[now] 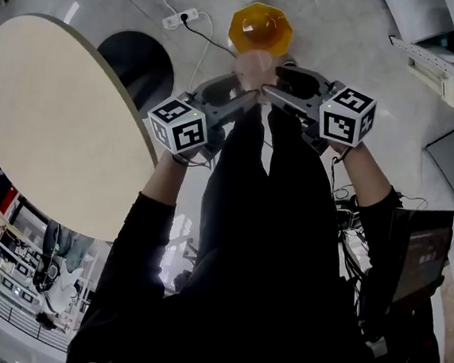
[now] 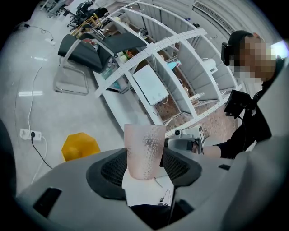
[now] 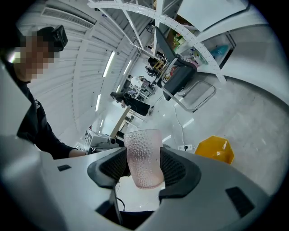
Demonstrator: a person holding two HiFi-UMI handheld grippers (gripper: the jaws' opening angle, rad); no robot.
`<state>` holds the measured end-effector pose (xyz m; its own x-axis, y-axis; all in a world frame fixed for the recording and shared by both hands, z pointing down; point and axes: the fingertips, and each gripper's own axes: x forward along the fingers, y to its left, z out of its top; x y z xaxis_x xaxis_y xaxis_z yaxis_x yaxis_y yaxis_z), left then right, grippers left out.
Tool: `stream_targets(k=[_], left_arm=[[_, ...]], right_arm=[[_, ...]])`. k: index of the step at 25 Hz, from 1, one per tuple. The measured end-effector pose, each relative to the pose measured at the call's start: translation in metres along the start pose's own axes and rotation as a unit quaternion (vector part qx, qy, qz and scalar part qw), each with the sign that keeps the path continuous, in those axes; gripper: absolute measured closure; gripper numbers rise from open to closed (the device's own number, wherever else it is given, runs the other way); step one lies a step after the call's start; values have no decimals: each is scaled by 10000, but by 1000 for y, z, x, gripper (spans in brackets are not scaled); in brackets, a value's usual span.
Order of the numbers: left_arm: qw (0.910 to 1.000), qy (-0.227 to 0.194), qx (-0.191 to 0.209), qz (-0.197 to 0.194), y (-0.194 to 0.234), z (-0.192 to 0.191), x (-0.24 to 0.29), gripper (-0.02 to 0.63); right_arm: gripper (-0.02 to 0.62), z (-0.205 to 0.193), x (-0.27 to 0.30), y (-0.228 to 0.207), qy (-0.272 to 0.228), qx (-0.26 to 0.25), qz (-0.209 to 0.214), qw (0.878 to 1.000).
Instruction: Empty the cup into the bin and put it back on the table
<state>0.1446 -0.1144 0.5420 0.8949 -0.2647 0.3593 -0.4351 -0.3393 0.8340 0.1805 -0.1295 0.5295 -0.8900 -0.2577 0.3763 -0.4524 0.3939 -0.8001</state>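
Note:
A pink dimpled cup [image 1: 254, 66] hangs in the air in front of the person, over the floor and just short of a yellow bin [image 1: 260, 28]. Both grippers meet at it. In the left gripper view the cup [image 2: 143, 151] sits between the jaws of my left gripper [image 2: 143, 163], pads against both its sides, with the bin [image 2: 80, 145] on the floor to the left. In the right gripper view the cup [image 3: 143, 158] is likewise clamped in my right gripper [image 3: 143, 166], with the bin [image 3: 216, 149] to the right. What the cup contains is not visible.
A round beige table [image 1: 50, 112] stands at the left in the head view. A power strip [image 1: 181, 17] and its cable lie on the grey floor beside the bin. A laptop [image 1: 420, 251] and cables sit at the right. Shelving [image 2: 171, 63] and black chairs [image 2: 90, 47] stand farther off.

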Motion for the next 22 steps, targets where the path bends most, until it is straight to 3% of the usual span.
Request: stream_targets(k=[9, 15, 22], left_arm=[[9967, 169, -774, -190, 79, -3, 26, 341], [9871, 321, -1553, -226, 153, -14, 13, 341], [9836, 549, -1701, -254, 161, -26, 20, 342]], right_arm=[[357, -6, 48, -68, 461, 558, -209, 9972], [360, -23, 113, -108, 638, 1407, -342, 9874], [364, -38, 111, -121, 487, 2086, -357, 9761]])
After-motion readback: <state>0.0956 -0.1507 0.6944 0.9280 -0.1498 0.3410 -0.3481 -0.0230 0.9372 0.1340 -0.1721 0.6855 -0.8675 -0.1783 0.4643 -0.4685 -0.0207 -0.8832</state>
